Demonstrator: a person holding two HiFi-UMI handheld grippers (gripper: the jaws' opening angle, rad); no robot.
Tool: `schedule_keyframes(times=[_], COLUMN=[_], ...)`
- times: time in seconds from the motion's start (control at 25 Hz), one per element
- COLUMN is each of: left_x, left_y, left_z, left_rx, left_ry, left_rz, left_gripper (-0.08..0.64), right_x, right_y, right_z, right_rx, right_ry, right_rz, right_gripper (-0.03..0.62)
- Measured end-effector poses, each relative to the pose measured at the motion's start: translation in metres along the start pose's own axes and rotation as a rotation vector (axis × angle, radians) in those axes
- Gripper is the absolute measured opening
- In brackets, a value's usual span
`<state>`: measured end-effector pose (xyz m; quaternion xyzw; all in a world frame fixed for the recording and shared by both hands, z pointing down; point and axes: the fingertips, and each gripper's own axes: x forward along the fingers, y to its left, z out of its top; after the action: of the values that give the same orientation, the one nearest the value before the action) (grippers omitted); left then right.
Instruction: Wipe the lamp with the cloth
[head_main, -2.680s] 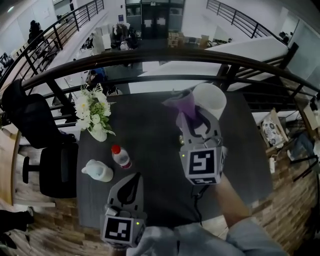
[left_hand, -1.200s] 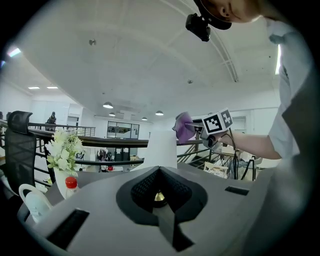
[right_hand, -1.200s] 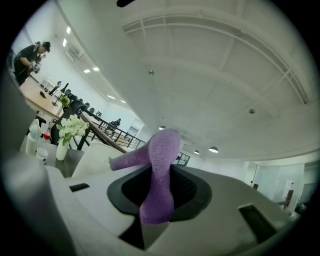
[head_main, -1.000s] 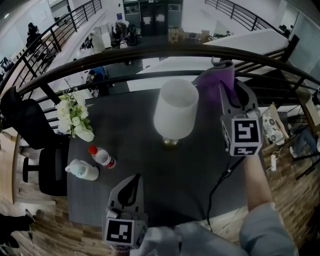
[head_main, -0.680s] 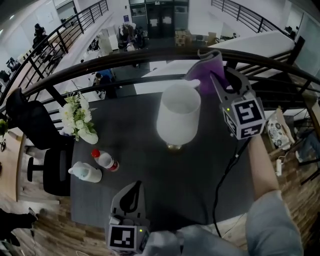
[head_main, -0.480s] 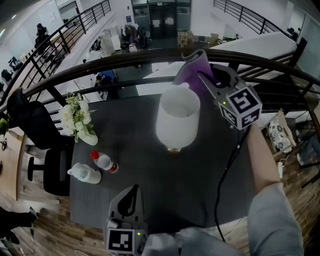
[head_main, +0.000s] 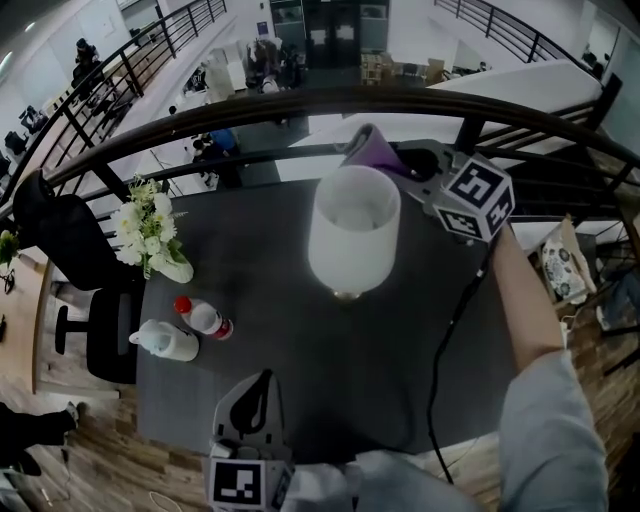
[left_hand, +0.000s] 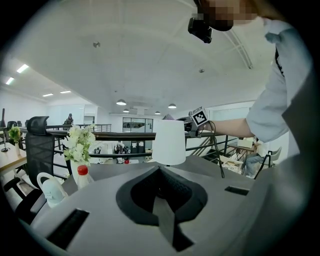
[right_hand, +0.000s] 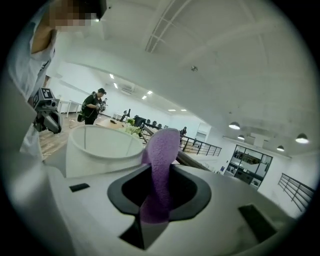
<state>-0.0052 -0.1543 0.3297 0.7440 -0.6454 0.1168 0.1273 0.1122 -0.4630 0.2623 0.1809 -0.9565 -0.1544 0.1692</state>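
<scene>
Head view: the right gripper (head_main: 405, 162) holds the purple cloth (head_main: 366, 150) at the far rim of the lamp (head_main: 352, 230), which stands on the dark table (head_main: 300, 350). The cloth sits just beside the white shade's rim; I cannot tell whether they touch. The wipe looks barely begun, with the shade's sides and the base yet to do.

Left gripper view: the left gripper (left_hand: 161, 212) has its jaws pressed together on nothing, low and well apart from the lamp ahead.

Right gripper view: the jaws pinch the cloth's lower part, and its free end stands up just beside the shade's open top.
</scene>
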Motion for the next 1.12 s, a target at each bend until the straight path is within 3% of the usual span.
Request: schedule_keyframes(times=[0.24,0.56,0.96,1.12], left_x=[0.005,0.009,0.014,0.014], left_y=[-0.009,-0.016,-0.014,-0.01], left_z=[-0.004,-0.011,-0.023,-0.03], left_rx=[0.013,0.018,0.0,-0.009], left_ry=[0.019,0.043,0.073,0.085], left_rz=[-0.025,-0.058,-0.092,-0.097], left_gripper=[0.009,0.009,0.009,0.009], right_x=[-0.011,-0.017,-0.015,-0.008], right_y=[0.013,0.031,0.069,0.089], right_z=[-0.028,-0.081,-0.173,-0.214], right_rx=[0.042,0.135,0.201,0.229], right_ry=[0.034,0.083,0.241,0.318], right_rz=[0.009,-0.038,-0.246,-0.286], right_gripper=[0.097,0.097,0.097,0.097])
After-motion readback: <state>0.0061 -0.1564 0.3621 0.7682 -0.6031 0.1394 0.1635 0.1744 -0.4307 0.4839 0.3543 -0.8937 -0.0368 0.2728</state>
